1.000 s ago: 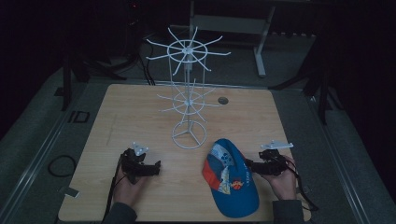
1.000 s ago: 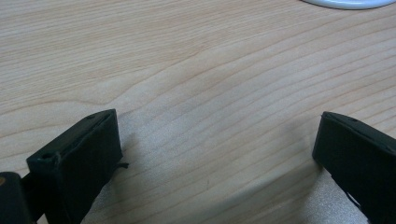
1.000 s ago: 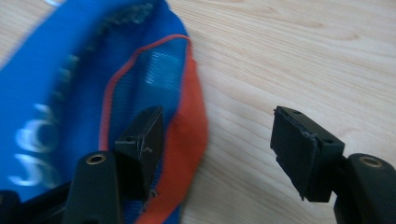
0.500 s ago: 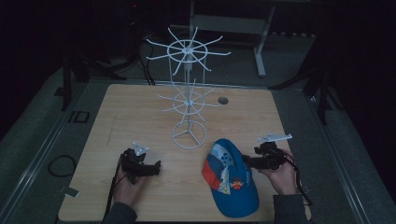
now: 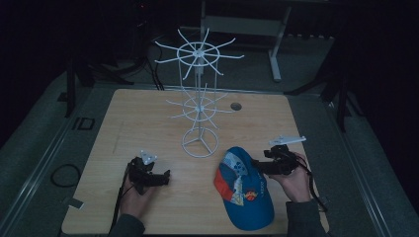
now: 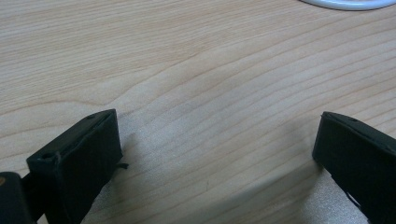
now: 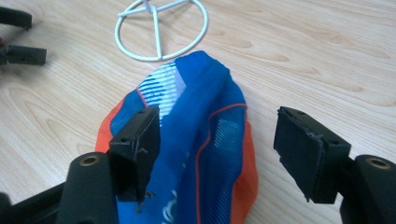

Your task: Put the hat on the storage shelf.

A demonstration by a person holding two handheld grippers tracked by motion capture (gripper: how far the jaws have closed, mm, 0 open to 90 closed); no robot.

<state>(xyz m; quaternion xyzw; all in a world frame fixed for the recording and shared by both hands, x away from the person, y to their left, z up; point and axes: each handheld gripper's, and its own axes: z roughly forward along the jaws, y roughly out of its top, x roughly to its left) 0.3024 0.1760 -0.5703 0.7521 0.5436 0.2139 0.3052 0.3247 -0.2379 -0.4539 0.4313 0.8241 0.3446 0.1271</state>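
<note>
The blue baseball cap (image 5: 244,190) lies near the table's (image 5: 138,123) front edge. The right gripper (image 7: 217,149), jaws wide, straddles it, probably about to squeeze. The left gripper (image 5: 163,177) rests wide apart, holding nothing.

Both grippers, left (image 5: 165,176) and right (image 5: 254,163), are black, each with two blocky jaws showing small screw holes. Brass-coloured bushings sit at the right one's jaw roots. Each carries a grey three-cornered plate and a black cable. Sleeves are dark grey.
</note>
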